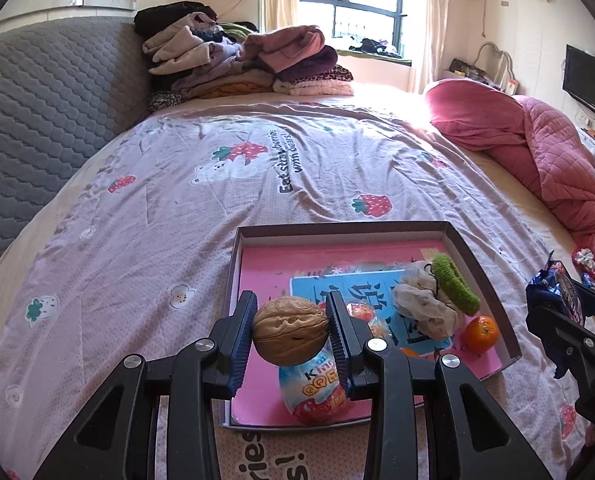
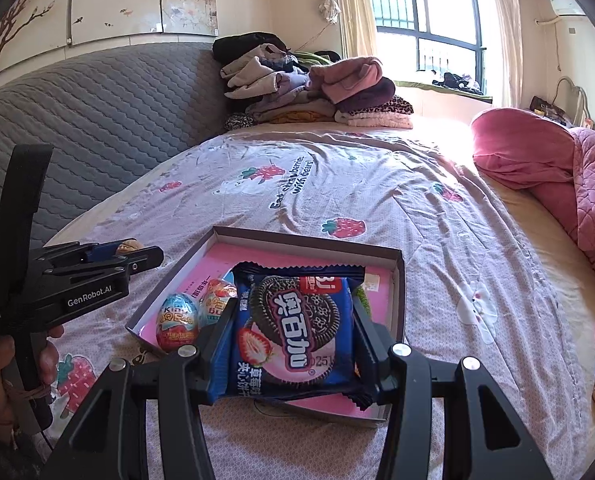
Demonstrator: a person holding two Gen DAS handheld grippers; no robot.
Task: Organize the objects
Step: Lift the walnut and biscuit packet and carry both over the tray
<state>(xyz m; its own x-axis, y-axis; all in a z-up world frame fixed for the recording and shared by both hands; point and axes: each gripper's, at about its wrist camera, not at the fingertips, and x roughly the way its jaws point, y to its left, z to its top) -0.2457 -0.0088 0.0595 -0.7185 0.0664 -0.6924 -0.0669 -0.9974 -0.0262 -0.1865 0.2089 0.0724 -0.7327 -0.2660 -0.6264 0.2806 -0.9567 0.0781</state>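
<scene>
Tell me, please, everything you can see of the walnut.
The walnut is whole and in its shell, tan-brown, wrinkled, with a seam running across it. It lies sideways, clamped at both ends between the ribbed blue pads of the left gripper, whose jaws are shut on it. It is held in the air over the near left part of the box, above a foil egg. Nothing else touches it.
</scene>
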